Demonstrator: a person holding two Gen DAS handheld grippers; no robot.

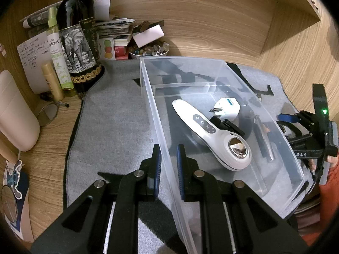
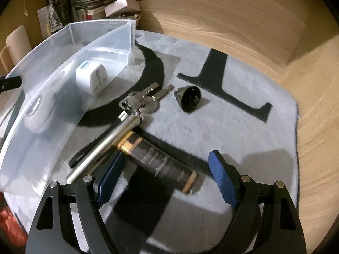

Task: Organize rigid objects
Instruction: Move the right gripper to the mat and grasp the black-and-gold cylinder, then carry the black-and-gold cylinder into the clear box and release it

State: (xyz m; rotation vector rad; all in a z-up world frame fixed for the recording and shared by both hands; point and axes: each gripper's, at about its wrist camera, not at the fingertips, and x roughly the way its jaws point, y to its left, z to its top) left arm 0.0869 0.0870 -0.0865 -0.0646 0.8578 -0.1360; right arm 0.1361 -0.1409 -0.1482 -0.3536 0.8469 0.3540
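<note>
Lying on the grey mat (image 2: 243, 114) beside the clear bin (image 2: 42, 97), the dark tube (image 2: 163, 165) sits between the right gripper (image 2: 163, 177)'s wide-open jaws, untouched; the left gripper (image 1: 168, 169) pinches the bin's wall.

Light wood-grain desk (image 1: 53, 131) spread with a grey felt mat (image 1: 114, 114) bearing black markings. On the mat: a clear plastic rectangular bin (image 2: 42, 139), a bunch of silver keys (image 2: 139, 101), a slim silver metal tube (image 2: 106, 146), a dark cylindrical bottle with gold ends (image 2: 161, 163) lying on its side, and a small dark cone-shaped piece (image 2: 188, 98), possibly a plug. At the desk's back, a dark wine bottle with an elephant label (image 1: 77, 40).
</note>
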